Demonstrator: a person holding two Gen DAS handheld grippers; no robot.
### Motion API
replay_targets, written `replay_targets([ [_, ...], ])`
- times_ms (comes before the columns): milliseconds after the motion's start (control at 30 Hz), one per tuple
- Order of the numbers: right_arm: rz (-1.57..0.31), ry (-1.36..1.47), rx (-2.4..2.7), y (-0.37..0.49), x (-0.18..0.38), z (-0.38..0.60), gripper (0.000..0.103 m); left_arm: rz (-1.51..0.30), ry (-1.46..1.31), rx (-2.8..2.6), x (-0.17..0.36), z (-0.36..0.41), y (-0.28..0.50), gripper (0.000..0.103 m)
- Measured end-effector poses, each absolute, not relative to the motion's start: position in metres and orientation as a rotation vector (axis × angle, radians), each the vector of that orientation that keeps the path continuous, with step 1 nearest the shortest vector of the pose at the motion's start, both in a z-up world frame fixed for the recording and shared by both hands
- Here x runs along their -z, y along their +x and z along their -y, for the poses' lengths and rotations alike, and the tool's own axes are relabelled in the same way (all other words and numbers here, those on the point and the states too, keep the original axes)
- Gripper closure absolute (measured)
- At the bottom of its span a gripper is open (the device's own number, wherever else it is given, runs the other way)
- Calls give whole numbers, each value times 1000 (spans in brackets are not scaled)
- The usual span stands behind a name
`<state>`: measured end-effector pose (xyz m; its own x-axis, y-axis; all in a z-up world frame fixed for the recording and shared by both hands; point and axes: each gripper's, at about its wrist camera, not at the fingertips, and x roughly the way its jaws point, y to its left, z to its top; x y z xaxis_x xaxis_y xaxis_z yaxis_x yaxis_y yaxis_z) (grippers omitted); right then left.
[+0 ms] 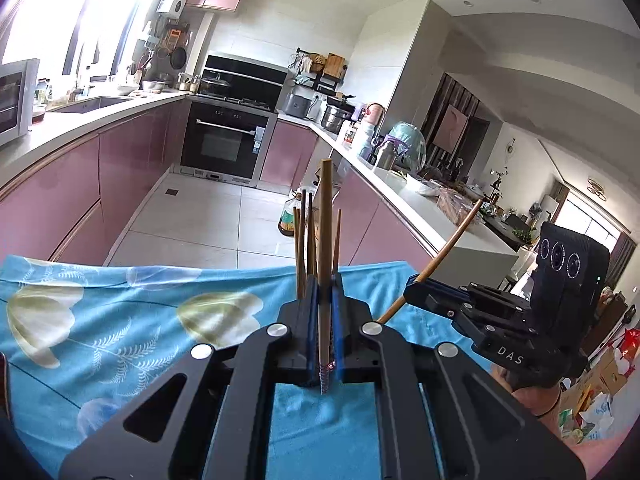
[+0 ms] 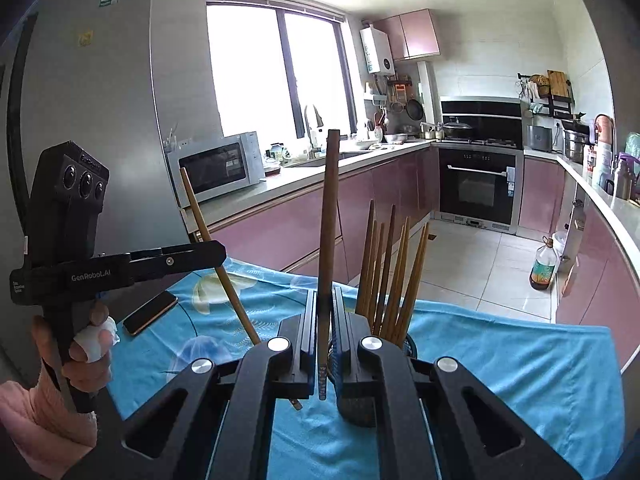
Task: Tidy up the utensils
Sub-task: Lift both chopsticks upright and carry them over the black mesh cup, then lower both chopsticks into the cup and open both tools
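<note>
My left gripper (image 1: 325, 280) is shut on one brown chopstick (image 1: 326, 232) that points up and away over the blue flowered tablecloth (image 1: 120, 320). Just behind its fingers stand several more chopsticks (image 1: 302, 248); their holder is hidden there. My right gripper (image 2: 324, 292) is likewise shut on a single chopstick (image 2: 329, 216). To its right, several chopsticks (image 2: 392, 276) stand in a dark mesh holder (image 2: 354, 406). Each view shows the other gripper off to the side: the right gripper (image 1: 412, 284) with its slanted chopstick (image 1: 448, 248), the left gripper (image 2: 222, 248) with its chopstick (image 2: 212, 248).
A phone (image 2: 150, 312) lies on the cloth (image 2: 500, 360) at the left. A person's hand (image 2: 88, 340) grips the left tool's handle. Beyond the table's far edge are tiled floor, an oil bottle (image 2: 542, 268), pink cabinets and an oven (image 2: 478, 188).
</note>
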<state>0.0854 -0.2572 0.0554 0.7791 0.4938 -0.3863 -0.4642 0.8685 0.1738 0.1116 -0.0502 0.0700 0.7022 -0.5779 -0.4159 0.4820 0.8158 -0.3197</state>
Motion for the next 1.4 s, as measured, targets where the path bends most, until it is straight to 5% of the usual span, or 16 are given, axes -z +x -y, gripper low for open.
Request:
replay_targets([
  [567, -359, 68, -452, 104, -81, 275, 97, -472, -128, 577, -112, 86, 132, 96],
  [1400, -558, 63, -440, 153, -20, 255, 97, -654, 11, 542, -45, 123, 177, 96],
])
